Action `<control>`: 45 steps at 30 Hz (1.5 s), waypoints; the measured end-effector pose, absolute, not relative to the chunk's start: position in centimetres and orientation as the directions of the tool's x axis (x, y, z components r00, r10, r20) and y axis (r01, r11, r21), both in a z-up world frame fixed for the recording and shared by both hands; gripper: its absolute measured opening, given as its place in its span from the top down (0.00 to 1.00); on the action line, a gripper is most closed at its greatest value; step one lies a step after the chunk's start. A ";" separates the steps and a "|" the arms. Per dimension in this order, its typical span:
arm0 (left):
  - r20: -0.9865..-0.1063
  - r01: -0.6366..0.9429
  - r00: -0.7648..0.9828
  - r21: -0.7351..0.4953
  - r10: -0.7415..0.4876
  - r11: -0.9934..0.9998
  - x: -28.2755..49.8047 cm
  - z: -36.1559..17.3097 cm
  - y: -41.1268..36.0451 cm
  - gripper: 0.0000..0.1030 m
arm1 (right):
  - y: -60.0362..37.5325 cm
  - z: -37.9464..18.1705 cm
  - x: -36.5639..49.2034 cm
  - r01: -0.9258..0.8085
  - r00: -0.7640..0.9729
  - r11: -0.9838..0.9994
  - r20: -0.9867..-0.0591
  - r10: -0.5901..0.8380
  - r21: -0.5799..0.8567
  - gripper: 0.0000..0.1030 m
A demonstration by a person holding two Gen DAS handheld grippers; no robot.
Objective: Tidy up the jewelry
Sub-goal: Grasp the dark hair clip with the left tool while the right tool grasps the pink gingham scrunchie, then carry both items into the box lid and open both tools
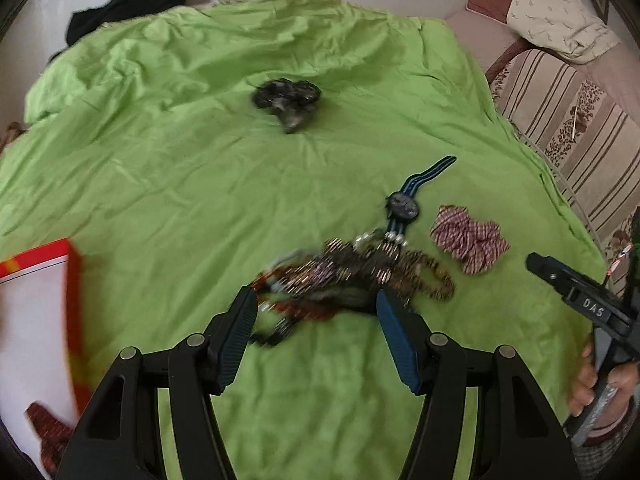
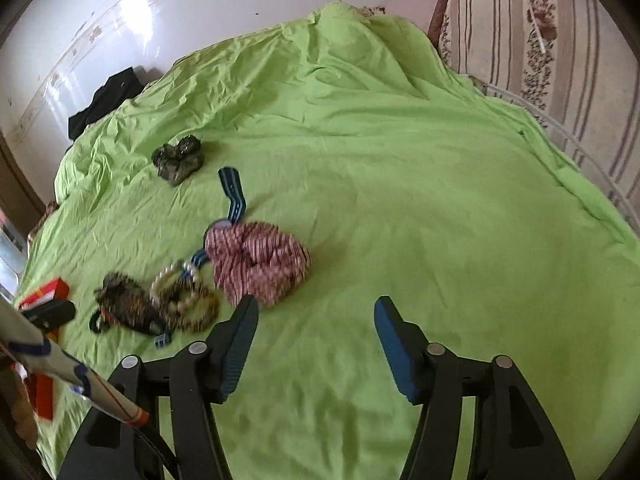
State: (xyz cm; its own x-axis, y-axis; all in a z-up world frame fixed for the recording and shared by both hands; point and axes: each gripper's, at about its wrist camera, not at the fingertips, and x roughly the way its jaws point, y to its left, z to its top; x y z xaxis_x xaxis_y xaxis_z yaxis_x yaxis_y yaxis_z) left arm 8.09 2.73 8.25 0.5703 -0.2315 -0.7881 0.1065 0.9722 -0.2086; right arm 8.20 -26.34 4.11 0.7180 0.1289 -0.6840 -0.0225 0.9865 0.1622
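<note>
A tangled pile of beaded jewelry (image 1: 352, 276) lies on the green sheet (image 1: 240, 184). My left gripper (image 1: 316, 300) is open, its fingers on either side of the pile's near edge. A blue-strapped watch (image 1: 404, 204) and a red-and-white checked scrunchie (image 1: 468, 240) lie to the right of the pile. A dark scrunchie (image 1: 288, 100) lies farther back. My right gripper (image 2: 316, 308) is open and empty over bare sheet, just right of the checked scrunchie (image 2: 260, 260). The pile (image 2: 160, 300) and the watch strap (image 2: 232, 196) also show in the right wrist view.
A red-and-white box (image 1: 44, 300) sits at the left edge of the sheet. A dark garment (image 1: 124, 4) lies at the far left corner. A striped cushion (image 1: 568, 128) and a pillow (image 1: 556, 16) border the right side. The right gripper's body (image 1: 580, 300) shows at right in the left wrist view.
</note>
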 end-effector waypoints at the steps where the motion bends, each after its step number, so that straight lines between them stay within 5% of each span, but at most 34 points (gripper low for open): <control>1: -0.791 0.110 0.560 -0.224 -0.247 0.968 8.9 7.9 2.5 0.41 | -26.3 4.0 8.8 -0.023 0.716 0.986 -0.686 0.132 0.166 0.36; 10: -0.799 0.149 0.510 -0.284 -0.320 0.947 12.1 6.0 0.3 0.41 | -25.1 1.4 13.1 -0.025 0.685 0.987 -0.717 0.131 0.157 0.36; 12: -0.798 0.164 0.520 -0.257 -0.305 0.952 11.9 6.0 -0.2 0.43 | -25.0 1.2 13.3 -0.023 0.687 0.987 -0.714 0.132 0.160 0.50; 14: -0.795 0.169 0.524 -0.253 -0.305 0.952 11.9 6.0 -0.2 0.55 | -24.7 1.2 13.3 -0.037 0.680 0.988 -0.720 0.137 0.152 0.87; 17: -0.780 0.157 0.534 -0.288 -0.327 0.945 11.4 6.7 0.4 0.74 | -24.4 1.7 12.6 -0.043 0.693 0.988 -0.708 0.135 0.146 0.94; 20: -0.763 0.147 0.541 -0.327 -0.352 0.934 10.9 8.0 1.3 0.86 | -24.3 2.9 11.4 -0.039 0.717 0.987 -0.684 0.134 0.153 0.94; 45: -0.606 0.038 0.737 -0.404 -0.299 0.914 -5.1 18.9 15.2 0.91 | -16.4 12.4 -0.8 -0.166 0.806 0.986 -0.573 0.150 0.025 0.95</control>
State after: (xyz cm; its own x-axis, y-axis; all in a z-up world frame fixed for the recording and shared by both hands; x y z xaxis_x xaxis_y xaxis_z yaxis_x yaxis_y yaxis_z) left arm -5.12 15.22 18.87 0.7373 -0.2986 -0.6059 0.0383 0.9140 -0.4039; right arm -0.81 -16.37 12.40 0.8056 0.1496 -0.5733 -0.1656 0.9859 0.0246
